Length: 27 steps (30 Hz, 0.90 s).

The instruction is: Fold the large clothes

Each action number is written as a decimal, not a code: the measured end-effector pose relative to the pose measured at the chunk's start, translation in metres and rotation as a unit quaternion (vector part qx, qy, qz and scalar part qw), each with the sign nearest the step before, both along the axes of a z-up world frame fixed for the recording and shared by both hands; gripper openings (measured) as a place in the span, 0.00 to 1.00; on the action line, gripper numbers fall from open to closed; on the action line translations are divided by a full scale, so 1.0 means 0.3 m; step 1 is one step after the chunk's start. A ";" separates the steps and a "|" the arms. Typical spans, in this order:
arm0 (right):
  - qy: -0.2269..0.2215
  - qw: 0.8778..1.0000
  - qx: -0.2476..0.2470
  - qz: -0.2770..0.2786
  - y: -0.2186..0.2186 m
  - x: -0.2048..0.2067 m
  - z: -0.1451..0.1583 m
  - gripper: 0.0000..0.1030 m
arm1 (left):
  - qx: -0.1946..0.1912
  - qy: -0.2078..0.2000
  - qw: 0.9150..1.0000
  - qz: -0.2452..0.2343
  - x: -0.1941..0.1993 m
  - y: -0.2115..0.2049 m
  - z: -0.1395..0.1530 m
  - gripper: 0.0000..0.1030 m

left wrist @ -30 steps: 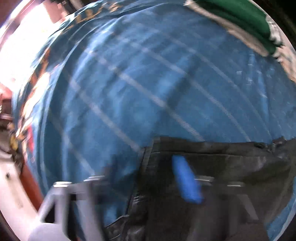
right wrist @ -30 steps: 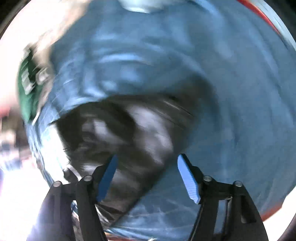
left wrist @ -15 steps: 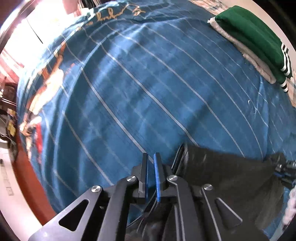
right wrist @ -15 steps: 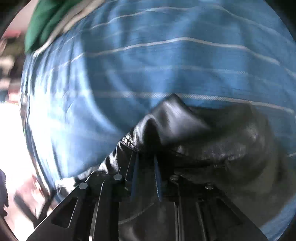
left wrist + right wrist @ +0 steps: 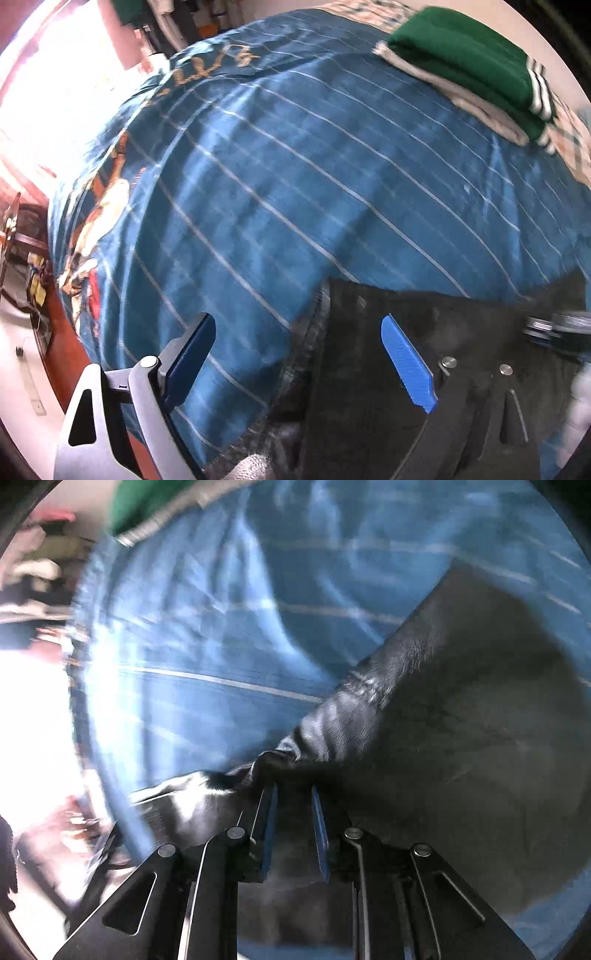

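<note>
1. A black leather garment (image 5: 424,332) lies on the blue striped bedspread (image 5: 295,184), ahead and to the right of the left gripper (image 5: 295,354); folded green clothes (image 5: 469,62) sit far ahead.
2. The left gripper is spread wide, holding nothing; its right finger is over the garment.
3. The right gripper (image 5: 293,823) is clenched on the garment's bunched edge (image 5: 280,760).

- A blue striped bedspread (image 5: 295,177) is covering the bed ahead of the fingers.
- Strong light (image 5: 48,85) is flooding in from the far left of the fingers.
- Clothes (image 5: 173,18) are hanging far ahead, blurred.
</note>
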State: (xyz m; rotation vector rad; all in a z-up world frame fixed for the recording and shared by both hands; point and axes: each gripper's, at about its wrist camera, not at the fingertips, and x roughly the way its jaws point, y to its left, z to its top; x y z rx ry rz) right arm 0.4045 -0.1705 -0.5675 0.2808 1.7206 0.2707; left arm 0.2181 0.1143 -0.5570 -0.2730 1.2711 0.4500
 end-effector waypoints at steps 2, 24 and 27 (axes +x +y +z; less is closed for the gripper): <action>0.010 1.000 0.008 -0.021 -0.008 0.021 0.013 0.18 | -0.002 0.001 1.000 -0.017 0.012 -0.050 0.015 0.89; -0.039 0.965 0.084 -0.244 -0.846 -0.296 0.253 0.66 | -0.008 0.044 0.986 -0.163 0.180 -0.577 -0.140 0.91; -0.033 0.944 0.116 -0.307 -0.986 -0.419 0.187 0.66 | -0.019 0.046 0.989 -0.142 0.182 -0.558 -0.192 1.00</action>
